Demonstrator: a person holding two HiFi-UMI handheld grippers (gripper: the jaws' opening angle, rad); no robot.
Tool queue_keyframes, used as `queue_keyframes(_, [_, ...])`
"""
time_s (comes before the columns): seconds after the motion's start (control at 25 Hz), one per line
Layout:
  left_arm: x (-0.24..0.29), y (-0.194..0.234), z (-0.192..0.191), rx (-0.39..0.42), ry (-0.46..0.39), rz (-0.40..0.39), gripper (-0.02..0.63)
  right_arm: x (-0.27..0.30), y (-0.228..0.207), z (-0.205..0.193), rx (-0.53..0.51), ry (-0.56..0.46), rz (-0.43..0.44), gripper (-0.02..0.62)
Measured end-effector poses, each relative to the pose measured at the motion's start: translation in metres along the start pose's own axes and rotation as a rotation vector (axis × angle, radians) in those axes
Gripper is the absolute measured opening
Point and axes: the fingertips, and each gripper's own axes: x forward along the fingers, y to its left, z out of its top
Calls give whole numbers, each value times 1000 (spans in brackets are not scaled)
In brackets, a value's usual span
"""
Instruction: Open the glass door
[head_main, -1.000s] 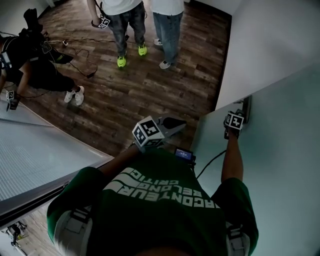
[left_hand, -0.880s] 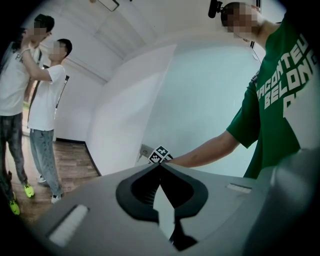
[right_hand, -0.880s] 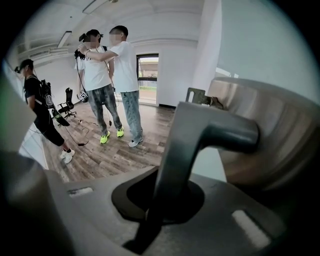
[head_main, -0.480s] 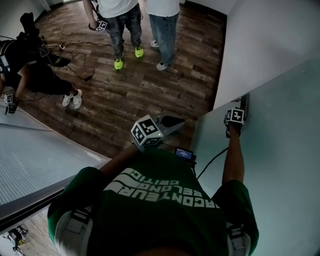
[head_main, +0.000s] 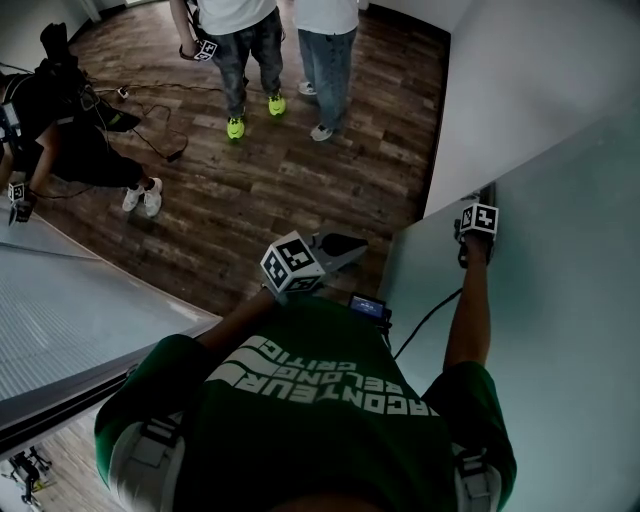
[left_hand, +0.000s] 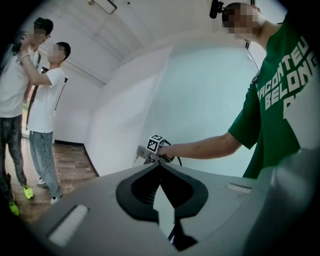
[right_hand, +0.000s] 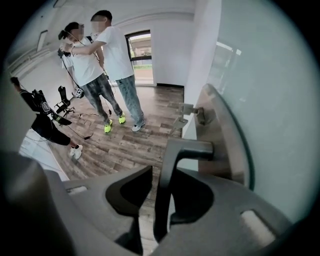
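Wood floor (head_main: 300, 180) beyond; glass door (head_main: 560, 300), I judge, unopened. Right gripper (right_hand: 167, 176) jaws just opened, straddling lever handle (right_hand: 187, 149); left gripper (left_hand: 160, 167) jaws together.

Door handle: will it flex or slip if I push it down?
The handle looks like solid metal, so it is probably stiff. Its smooth finish may be slippery. Mounted on the glass door, it likely pivots rather than flexes.
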Motion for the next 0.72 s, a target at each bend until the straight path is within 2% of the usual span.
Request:
queue_keyframes(0.12, [0,-6,-3,-1,-12,16,15,-7,-3,0,-15,1,-17,145])
queue_keyframes(0.24, [-2,-8,-10,-2,-13,41,15,-17,-11,-4,-21,-38,-51,155])
queue_keyframes(0.36, [-9,-4,-10,-9,-25,67,15,-42,-12,6,-51,-120,-118,155])
queue_keyframes(0.52, [-18,-8,-13,-16,-37,94,15,-90,-11,14,-125,-274,-263,155])
queue_keyframes(0.72, [-22,-19,-13,-21,-38,105,15,-117,26,3,-103,-478,-152,134])
